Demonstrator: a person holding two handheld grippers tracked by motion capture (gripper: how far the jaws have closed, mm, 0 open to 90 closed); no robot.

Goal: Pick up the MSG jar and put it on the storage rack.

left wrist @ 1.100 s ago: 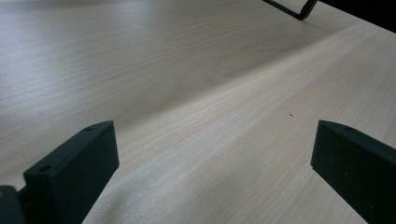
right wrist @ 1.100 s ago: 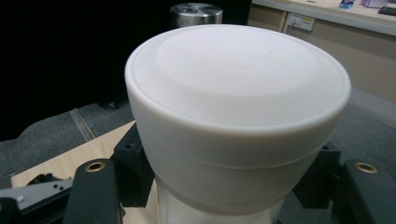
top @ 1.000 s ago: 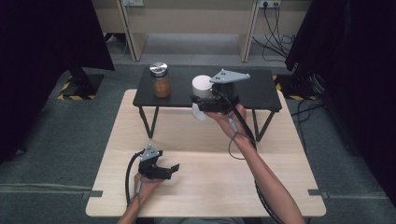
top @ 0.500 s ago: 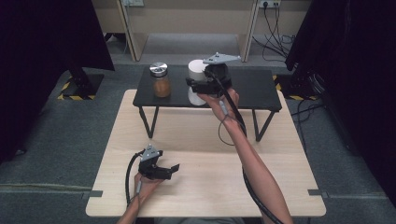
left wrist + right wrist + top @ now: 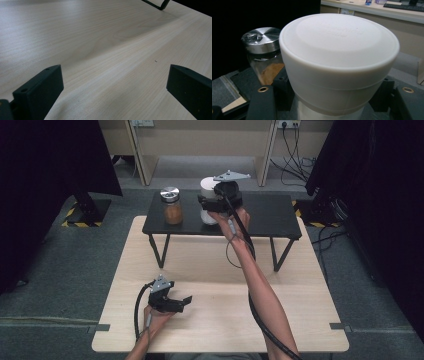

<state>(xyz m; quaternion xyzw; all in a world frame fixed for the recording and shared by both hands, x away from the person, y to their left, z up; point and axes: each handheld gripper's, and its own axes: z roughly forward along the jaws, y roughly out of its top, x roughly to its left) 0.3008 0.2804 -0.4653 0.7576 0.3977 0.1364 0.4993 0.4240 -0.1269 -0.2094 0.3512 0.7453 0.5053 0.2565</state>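
Right now your right gripper (image 5: 210, 209) is out over the black shelf (image 5: 270, 215) that stands across the far edge of the desk (image 5: 210, 270), and its jaws are clamped on the white container (image 5: 208, 185). In the high view that container sits upright near the middle of the shelf, a little toward its front edge, with your right hand (image 5: 231, 220) behind it and the grey plate of the gripper above it. In the right gripper view the white container (image 5: 337, 62) stands between the two black jaws, which press its lower body from either side below its wide white lid.

Just beside it, toward the shelf's left end, stands a glass jar (image 5: 171, 206) with a metal cap and brown contents; the two are near but apart. The right gripper view shows the same glass jar (image 5: 264, 55) behind and to the left of the container.

Your left gripper (image 5: 180, 303) rests low over the desk near its near-left corner, held in your left hand (image 5: 156, 317). Its jaws stand wide apart with nothing between them, and the left gripper view shows bare wood of the desk (image 5: 100, 50) between them.
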